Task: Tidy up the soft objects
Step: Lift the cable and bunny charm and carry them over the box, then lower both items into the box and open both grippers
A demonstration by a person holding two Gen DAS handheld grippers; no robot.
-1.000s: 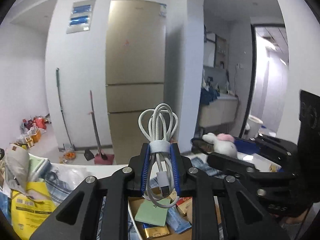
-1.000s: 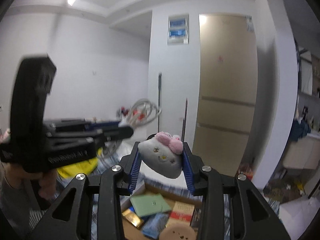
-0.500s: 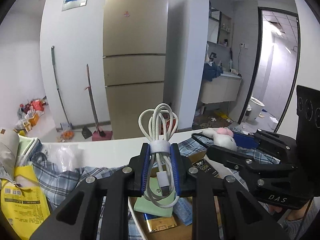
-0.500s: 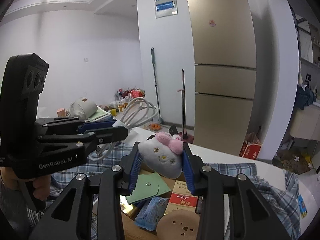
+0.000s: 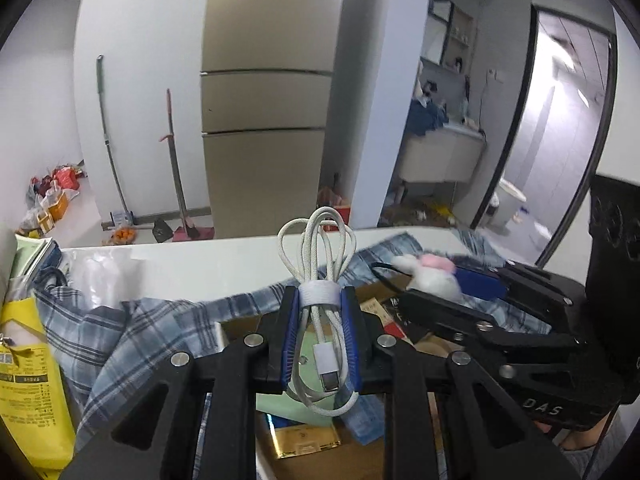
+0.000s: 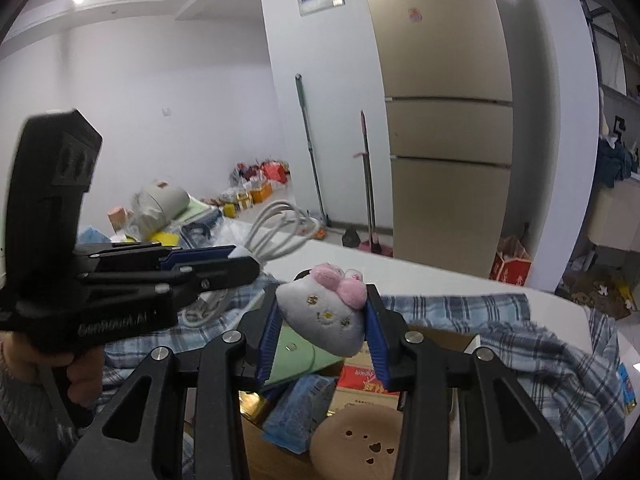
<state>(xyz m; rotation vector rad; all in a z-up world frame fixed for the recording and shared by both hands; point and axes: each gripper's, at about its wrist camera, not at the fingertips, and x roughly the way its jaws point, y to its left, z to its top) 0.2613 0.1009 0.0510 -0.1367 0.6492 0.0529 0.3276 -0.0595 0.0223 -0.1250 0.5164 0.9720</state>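
A coiled white braided cable, bound by a pale fabric strap, was clamped between the ribbed blue pads of the left gripper; its long axis ran along the fingers, loops pointing away over the table, plug end toward the camera. A grey plush cat head with a fuzzy pink bow was squeezed in the right gripper, face toward the camera, bow uppermost. Both were held above an open cardboard box filled with packets and a green envelope. The box was set on rumpled blue plaid cloth over a white table. A beige refrigerator and two leaning broom handles were seen behind.
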